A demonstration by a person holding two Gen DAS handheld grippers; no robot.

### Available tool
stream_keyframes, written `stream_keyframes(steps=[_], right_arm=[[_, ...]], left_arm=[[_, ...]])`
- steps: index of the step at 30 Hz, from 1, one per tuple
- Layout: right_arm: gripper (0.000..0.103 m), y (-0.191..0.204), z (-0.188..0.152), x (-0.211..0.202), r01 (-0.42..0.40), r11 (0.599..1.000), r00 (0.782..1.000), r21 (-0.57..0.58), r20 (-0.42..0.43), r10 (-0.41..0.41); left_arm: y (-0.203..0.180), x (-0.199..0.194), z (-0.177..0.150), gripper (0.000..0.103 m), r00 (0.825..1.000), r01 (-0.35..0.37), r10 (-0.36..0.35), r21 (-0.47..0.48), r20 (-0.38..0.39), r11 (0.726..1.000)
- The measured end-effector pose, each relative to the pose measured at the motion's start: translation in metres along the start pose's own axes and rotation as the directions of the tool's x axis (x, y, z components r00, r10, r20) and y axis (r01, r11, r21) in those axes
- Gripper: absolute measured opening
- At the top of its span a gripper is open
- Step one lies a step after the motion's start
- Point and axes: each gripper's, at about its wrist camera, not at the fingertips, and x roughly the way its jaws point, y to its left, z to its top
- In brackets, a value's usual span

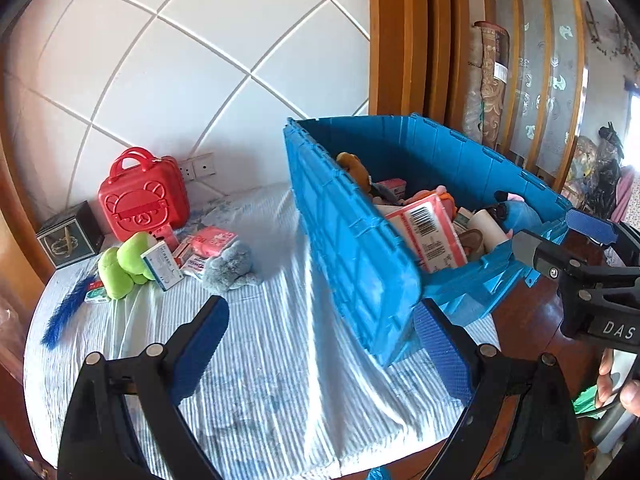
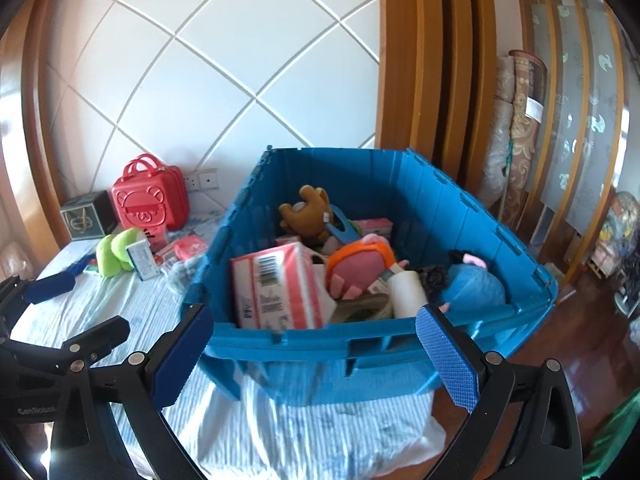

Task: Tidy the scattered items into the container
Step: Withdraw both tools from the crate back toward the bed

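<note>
A blue crate (image 1: 360,240) (image 2: 320,336) stands on the striped cloth, holding a pink barcoded box (image 2: 276,292), a brown plush (image 2: 308,212), an orange pouch (image 2: 360,264), a white roll (image 2: 406,292) and a blue plush (image 2: 476,288). Left of the crate lie a green plush (image 1: 120,264), a white box (image 1: 162,266), a pink packet (image 1: 212,240), a grey plush (image 1: 232,264) and a blue feather (image 1: 68,312). My left gripper (image 1: 320,352) (image 2: 76,312) hovers open and empty beside the crate's left wall. My right gripper (image 2: 316,356) (image 1: 560,236) is open and empty at the crate's near wall.
A red bear case (image 1: 144,200) and a black box (image 1: 70,236) stand against the tiled wall by the sockets (image 1: 200,168). Wooden door frames (image 2: 420,80) and rolled rugs (image 2: 520,132) rise behind the crate. Wood floor (image 2: 580,320) lies to the right. A hand (image 1: 612,384) holds the right gripper.
</note>
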Motion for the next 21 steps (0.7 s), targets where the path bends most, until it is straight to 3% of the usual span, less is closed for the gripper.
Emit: stream_keyframes(steps=[11, 21], right_arm=[[0.103, 0.158, -0.019, 0.014, -0.088, 0.992, 0.994, -0.086, -0.074, 0.082], [0.103, 0.223, -0.004, 0.098, -0.212, 0.966, 0.971, -0.151, -0.148, 0.19]], left_arm=[[0.139, -0.022, -0.052, 0.095, 0.995, -0.089, 0.084, -0.088, -0.059, 0.992], [0.218, 0.016, -0.057, 0.095, 0.977, -0.202, 0.185, -0.189, -0.104, 0.961]])
